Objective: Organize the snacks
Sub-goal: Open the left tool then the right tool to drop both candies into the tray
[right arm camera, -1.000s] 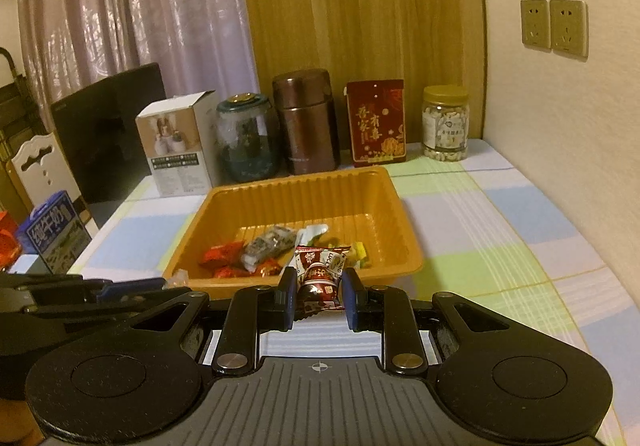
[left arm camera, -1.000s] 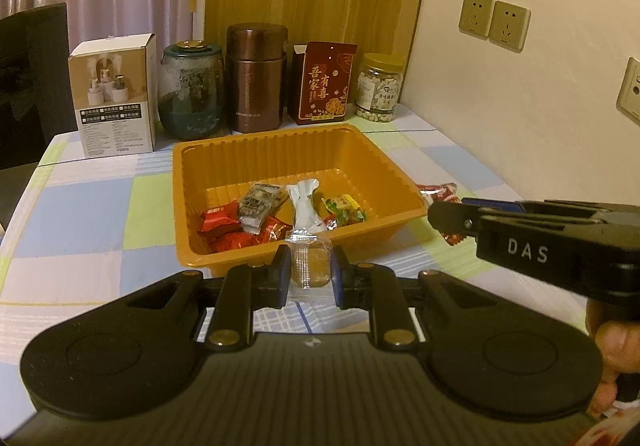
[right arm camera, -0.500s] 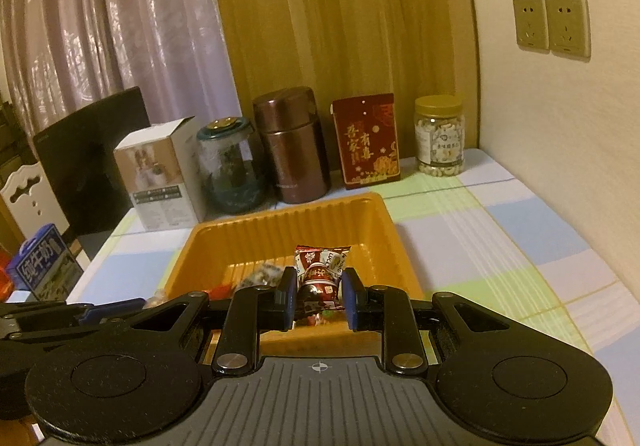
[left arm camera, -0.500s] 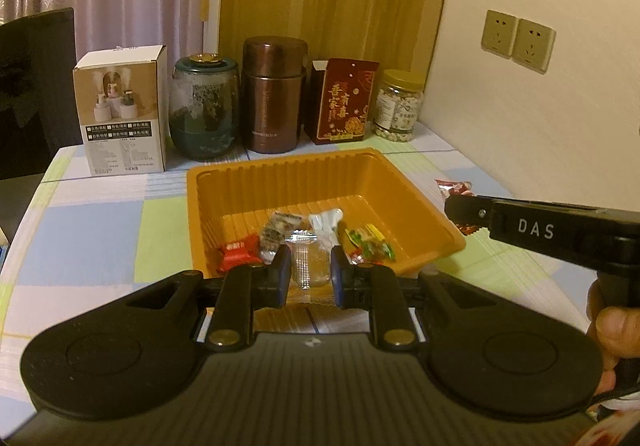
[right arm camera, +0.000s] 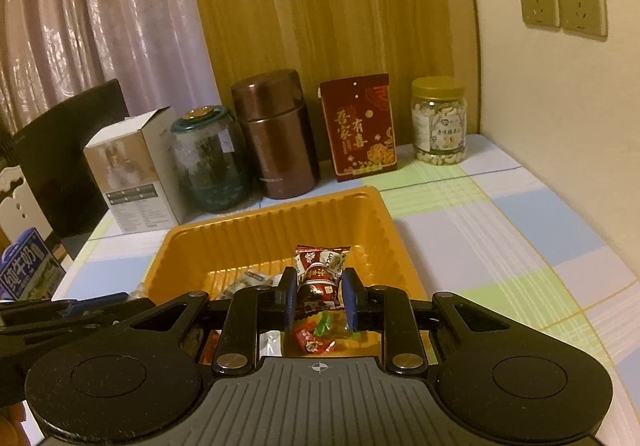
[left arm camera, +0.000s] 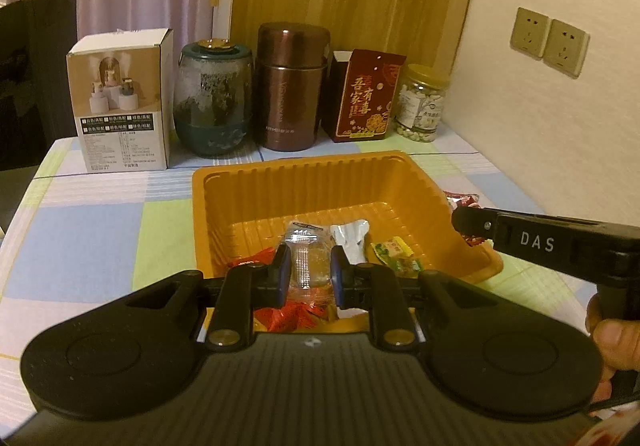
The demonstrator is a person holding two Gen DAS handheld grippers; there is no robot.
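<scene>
We see left gripper (left arm camera: 310, 273): black ribbed body; two round discs; brass screws; blue-edged fingers (left arm camera: 282, 270); right gripper (right arm camera: 319, 296) same build, small crosshair mark; its side bears white "DAS" lettering; bare-skinned hand (left arm camera: 610, 342) beneath.

- Orange ribbed tray (left arm camera: 304, 182)
- Tablecloth (left arm camera: 100, 230) checked in pale blue, green and white
- Bronze-brown flask (left arm camera: 290, 86)
- Red packet (left arm camera: 366, 98) with gold characters
- Red-and-white snack wrapper (right arm camera: 318, 270)
- Clear snack packet (left arm camera: 310, 262)

Clear snack pkt (left arm camera: 310, 266) & red snack pkt (right arm camera: 320, 274) held above orange tray (left arm camera: 304, 182) w/ several wrapped snacks inside.
</scene>
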